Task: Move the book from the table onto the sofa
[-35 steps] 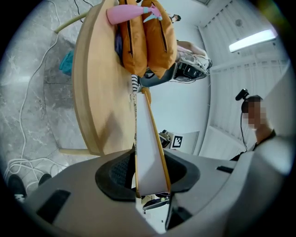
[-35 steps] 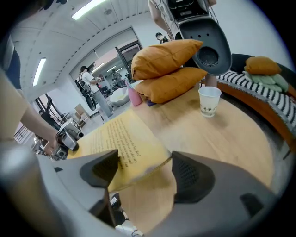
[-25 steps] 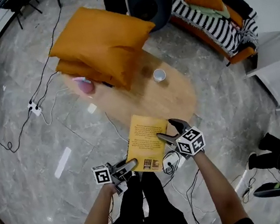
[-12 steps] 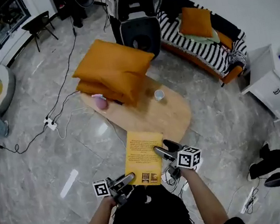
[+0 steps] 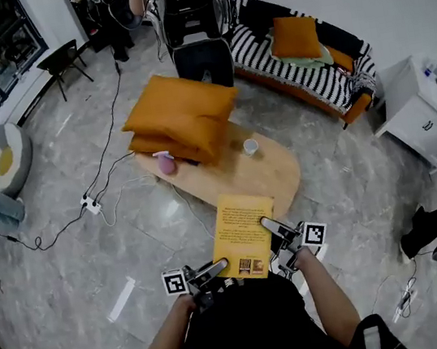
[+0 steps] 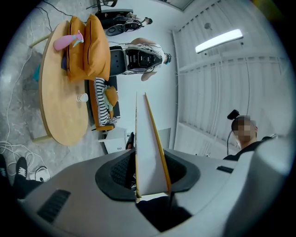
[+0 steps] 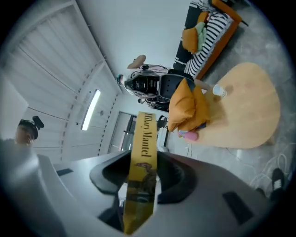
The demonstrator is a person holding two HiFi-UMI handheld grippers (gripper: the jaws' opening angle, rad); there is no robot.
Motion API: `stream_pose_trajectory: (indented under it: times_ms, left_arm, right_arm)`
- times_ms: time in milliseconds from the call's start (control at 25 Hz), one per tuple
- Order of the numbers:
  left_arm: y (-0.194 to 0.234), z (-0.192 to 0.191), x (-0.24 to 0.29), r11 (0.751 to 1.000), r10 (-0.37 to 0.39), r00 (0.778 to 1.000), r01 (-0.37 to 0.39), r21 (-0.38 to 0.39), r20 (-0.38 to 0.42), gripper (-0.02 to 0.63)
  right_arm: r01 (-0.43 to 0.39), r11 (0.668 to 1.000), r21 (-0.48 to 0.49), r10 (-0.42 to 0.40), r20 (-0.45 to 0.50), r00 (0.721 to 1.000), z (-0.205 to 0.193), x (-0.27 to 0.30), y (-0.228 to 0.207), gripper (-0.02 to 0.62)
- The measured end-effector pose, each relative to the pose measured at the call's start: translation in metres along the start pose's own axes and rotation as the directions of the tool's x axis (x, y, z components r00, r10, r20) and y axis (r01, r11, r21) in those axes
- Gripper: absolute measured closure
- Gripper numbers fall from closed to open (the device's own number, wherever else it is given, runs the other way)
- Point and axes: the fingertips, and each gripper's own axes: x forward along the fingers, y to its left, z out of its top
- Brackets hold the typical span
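Two grips share the book [image 5: 239, 217], so the step in hand, as I judge it, is the carry, and it goes well only if I move both hands as one. That means the same pace and height, with no twisting of one edge against the other, or the cover may bend or slip out. The book is off the table [image 5: 266, 173], and the sofa [image 5: 294, 67] lies well ahead, past the table's far side. I would steer round the table rather than over the cushions [image 5: 181, 118] and cup [image 5: 251, 147], and keep both clamps firm until the book is over the seat.

The left gripper [image 5: 217, 268] is clamped on the book's near left corner, and its own view shows the page edge upright between the pads. The right gripper [image 5: 269, 224] has just been closing its jaws, and they now pinch the spine at the near right edge. The book lies roughly flat between the two grippers, cover up, reaching forward from both.
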Motion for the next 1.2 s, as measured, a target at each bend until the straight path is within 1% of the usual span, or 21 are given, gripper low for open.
stream_pose_trajectory:
  times_ms: [40, 160, 280, 400, 560, 720, 1200]
  left_arm:
    - [0.001, 0.004, 0.001, 1.0, 0.0, 1.0, 0.0, 0.004, 0.001, 0.457]
    - [-0.012, 0.008, 0.011, 0.999, -0.041, 0.999, 0.041, -0.013, 0.026, 0.457]
    - [-0.014, 0.003, 0.017, 0.998, -0.063, 0.997, 0.064, -0.017, 0.052, 0.457]
    - [-0.01, 0.01, 0.016, 0.998, -0.065, 0.996, 0.065, -0.012, 0.061, 0.457]
    - [-0.016, 0.006, 0.024, 0.998, -0.066, 0.997, 0.066, 0.003, 0.038, 0.457]
    - [-0.017, -0.002, 0.025, 0.999, -0.048, 0.999, 0.048, 0.008, 0.014, 0.457]
    - [-0.016, -0.008, 0.022, 0.999, -0.024, 1.0, 0.023, -0.024, -0.015, 0.457]
  right_arm:
    - [-0.015, 1.0, -0.012, 0.016, 0.018, 1.0, 0.005, 0.002, 0.003, 0.425]
    - [-0.063, 0.998, -0.008, 0.063, 0.055, 0.996, 0.015, 0.004, 0.019, 0.434]
    - [-0.063, 0.998, -0.022, 0.064, 0.061, 0.996, 0.021, -0.001, 0.026, 0.434]
    - [-0.068, 0.997, -0.029, 0.069, 0.071, 0.995, 0.026, 0.006, 0.026, 0.436]
    - [-0.069, 0.998, -0.007, 0.069, 0.078, 0.995, 0.027, -0.002, 0.03, 0.437]
    - [-0.076, 0.997, -0.012, 0.077, 0.079, 0.994, 0.024, -0.012, 0.032, 0.437]
    - [-0.047, 0.999, 0.007, 0.046, 0.109, 0.993, 0.017, -0.02, 0.026, 0.436]
